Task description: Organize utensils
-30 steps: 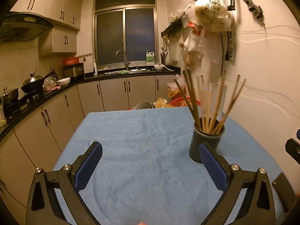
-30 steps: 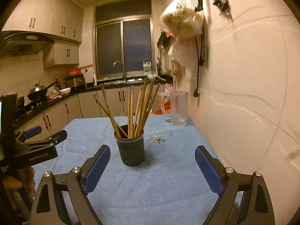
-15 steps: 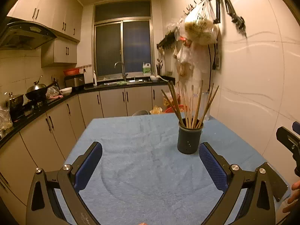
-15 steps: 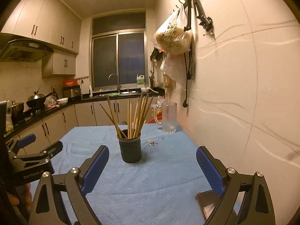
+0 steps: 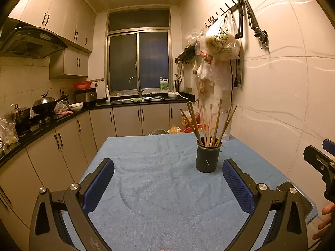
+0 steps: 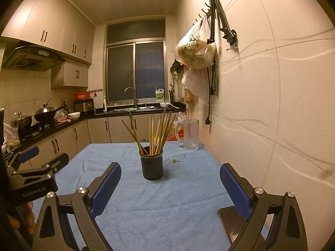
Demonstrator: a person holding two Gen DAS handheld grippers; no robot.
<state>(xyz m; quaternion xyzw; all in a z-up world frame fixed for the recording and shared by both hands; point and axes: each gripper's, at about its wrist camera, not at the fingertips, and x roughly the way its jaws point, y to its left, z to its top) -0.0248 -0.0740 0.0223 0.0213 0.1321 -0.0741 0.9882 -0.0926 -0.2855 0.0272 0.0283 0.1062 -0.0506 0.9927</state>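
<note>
— Blue cloth (image 5: 159, 167) covers the table, and the dark utensil cup (image 5: 207, 156) stands upright on it, full of wooden chopsticks (image 5: 209, 123) that fan out above its rim.

— Where do the grippers sit against that cup?

— The left gripper (image 5: 168, 181) hovers over the cloth short of the cup, with its blue-padded fingers (image 5: 98, 186) spread wide apart and nothing between them; the cup stands just beyond its right-hand finger. The right gripper (image 6: 170, 186) faces the cup (image 6: 152, 166) more squarely, its fingers (image 6: 234, 188) likewise wide apart and empty, the cup well beyond their tips.

— Anything else near the cup?

— A clear glass mug (image 6: 190, 135) stands behind the cup by the tiled wall, and a few small metal bits (image 6: 174, 161) (too small to identify) lie on the cloth between mug and cup. A flat dark slab (image 6: 232, 221), possibly a phone, lies on the cloth on the near side of the cup, under the right gripper's right-hand finger.
</note>
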